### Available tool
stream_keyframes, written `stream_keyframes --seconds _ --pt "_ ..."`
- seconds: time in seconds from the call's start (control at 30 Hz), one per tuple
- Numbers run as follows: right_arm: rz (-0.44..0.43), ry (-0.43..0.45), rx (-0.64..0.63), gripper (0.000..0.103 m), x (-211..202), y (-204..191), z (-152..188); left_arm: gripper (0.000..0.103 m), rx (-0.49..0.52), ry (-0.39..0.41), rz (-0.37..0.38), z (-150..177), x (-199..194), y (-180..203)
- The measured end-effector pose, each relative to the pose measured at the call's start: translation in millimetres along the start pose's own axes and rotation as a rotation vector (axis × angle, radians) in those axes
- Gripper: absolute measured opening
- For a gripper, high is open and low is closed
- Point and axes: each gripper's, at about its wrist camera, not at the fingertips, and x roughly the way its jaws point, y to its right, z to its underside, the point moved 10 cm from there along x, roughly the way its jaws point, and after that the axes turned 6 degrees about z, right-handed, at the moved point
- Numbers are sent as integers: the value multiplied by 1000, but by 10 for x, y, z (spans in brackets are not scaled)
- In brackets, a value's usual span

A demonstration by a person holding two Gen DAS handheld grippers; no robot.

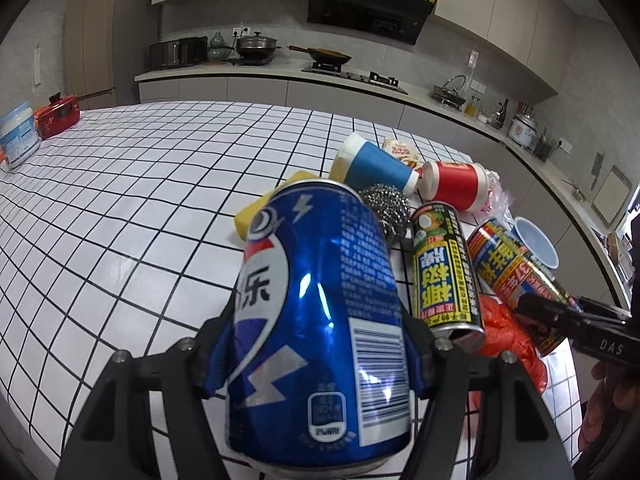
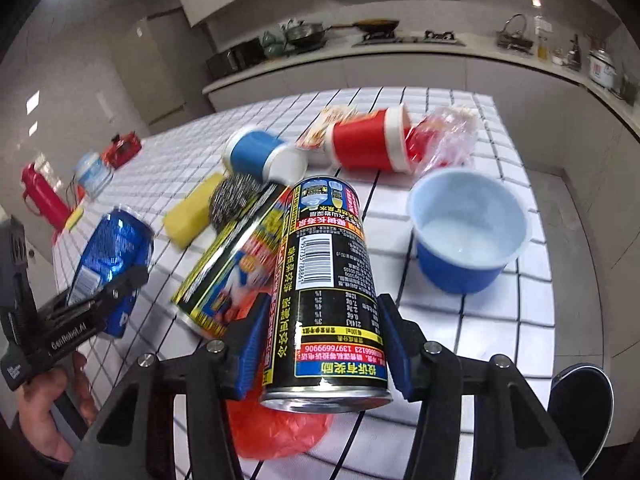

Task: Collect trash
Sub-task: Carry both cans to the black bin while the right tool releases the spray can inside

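Note:
My left gripper (image 1: 316,356) is shut on a dented blue soda can (image 1: 320,320), held above the checked table (image 1: 120,208); the can also shows in the right wrist view (image 2: 112,256). My right gripper (image 2: 326,344) is shut on a black-labelled drink can (image 2: 328,288), seen from the left wrist view (image 1: 516,276) too. A second green-yellow can (image 1: 444,268) lies beside it, over an orange plastic bag (image 2: 276,432). A blue paper cup (image 1: 376,166) and a red paper cup (image 1: 456,184) lie on their sides behind.
A steel scourer (image 1: 388,208) and yellow sponge (image 2: 188,216) lie mid-table. A blue bowl (image 2: 468,232) stands at right, crumpled wrappers (image 2: 448,136) beyond it. A white tub (image 1: 18,136) and red box (image 1: 56,116) sit at the far left edge. Kitchen counters run behind.

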Motion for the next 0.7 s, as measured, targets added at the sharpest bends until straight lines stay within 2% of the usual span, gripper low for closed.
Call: stream_keyframes --seconds 0.17,0.2,0.27,0.33,0.37,0.4,0.53,0.7 --pt "-7 -78 3 56 165 24 64 69 -4 -18 3 4 87 5" --pt "-7 -83 5 64 192 24 37 69 -4 -17 4 -5 91 -8" --pt "18 -87 -3 72 255 28 -33 69 -3 -17 5 -30 120 12" --pt "36 -95 -13 72 328 24 -83 69 -2 -18 7 -29 131 0" --pt "38 -102 -10 69 361 27 -93 69 -2 -20 8 -31 143 -5" --pt "34 -102 -11 55 376 19 -103 69 -4 -22 10 -32 160 -12" --pt "45 -80 -42 55 355 -8 -102 69 2 -25 19 -27 188 5" --pt "50 11 -56 55 56 -88 -200 69 21 3 30 -85 106 103"
